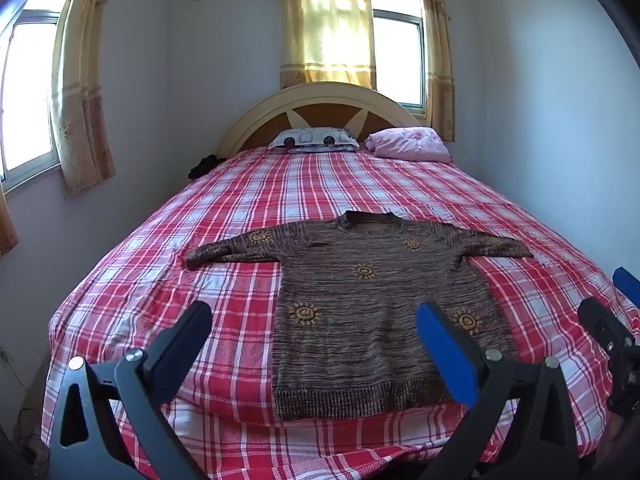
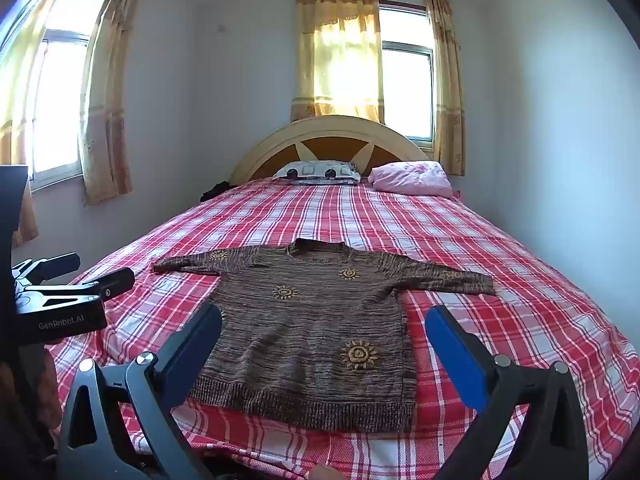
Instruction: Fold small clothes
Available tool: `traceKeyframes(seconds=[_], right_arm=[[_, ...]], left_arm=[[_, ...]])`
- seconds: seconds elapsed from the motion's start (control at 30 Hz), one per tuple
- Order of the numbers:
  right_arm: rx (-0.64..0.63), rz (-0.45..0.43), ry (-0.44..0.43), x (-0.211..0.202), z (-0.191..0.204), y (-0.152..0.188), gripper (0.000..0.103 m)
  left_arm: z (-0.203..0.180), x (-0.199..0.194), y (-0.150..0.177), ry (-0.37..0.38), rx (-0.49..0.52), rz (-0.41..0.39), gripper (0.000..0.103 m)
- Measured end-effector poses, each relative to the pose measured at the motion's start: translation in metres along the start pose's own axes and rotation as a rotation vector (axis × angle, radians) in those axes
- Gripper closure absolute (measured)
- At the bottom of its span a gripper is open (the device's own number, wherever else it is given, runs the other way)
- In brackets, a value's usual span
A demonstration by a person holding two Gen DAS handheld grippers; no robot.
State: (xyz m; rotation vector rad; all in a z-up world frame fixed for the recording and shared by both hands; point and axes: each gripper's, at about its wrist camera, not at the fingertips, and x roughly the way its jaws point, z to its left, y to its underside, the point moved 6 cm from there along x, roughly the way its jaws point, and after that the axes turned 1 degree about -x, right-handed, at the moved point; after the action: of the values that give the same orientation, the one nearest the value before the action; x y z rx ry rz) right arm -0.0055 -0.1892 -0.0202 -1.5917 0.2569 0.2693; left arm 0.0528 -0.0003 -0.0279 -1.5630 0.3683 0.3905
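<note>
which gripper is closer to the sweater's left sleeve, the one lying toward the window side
Left. The left gripper hovers open over the sweater's window-side hem corner, below that sleeve. The right gripper hovers open over the hem's other side.

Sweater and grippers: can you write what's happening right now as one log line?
phase: before first fold | sweater: flat on bed, sleeves spread | left gripper: open, empty | right gripper: open, empty

We count one brown sweater (image 1: 360,312) with five yellow sun motifs on one plaid bed (image 1: 240,216), two pillows, one patterned (image 1: 314,139) and one pink (image 1: 408,142), two windows, and two grippers.
</note>
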Motion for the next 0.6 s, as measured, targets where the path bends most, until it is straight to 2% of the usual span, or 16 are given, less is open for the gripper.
traceKeyframes(seconds=[0.13, 0.23, 0.4, 0.6], right_arm=[[0.011, 0.016, -0.007, -0.001, -0.001, 0.0, 0.001], [0.002, 0.045, -0.004, 0.01, 0.001, 0.004, 0.001], [-0.002, 0.023, 0.0, 0.004, -0.001, 0.008, 0.001], [0.006, 0.041, 0.009, 0.009, -0.002, 0.01, 0.001]], left_arm=[[-0.009, -0.004, 0.003, -0.037, 0.075, -0.019, 0.0], [-0.006, 0.0, 0.006, -0.026, 0.055, 0.008, 0.0], [0.001, 0.006, 0.006, -0.027, 0.03, 0.024, 0.0], [0.0, 0.008, 0.007, -0.024, 0.033, 0.036, 0.0]])
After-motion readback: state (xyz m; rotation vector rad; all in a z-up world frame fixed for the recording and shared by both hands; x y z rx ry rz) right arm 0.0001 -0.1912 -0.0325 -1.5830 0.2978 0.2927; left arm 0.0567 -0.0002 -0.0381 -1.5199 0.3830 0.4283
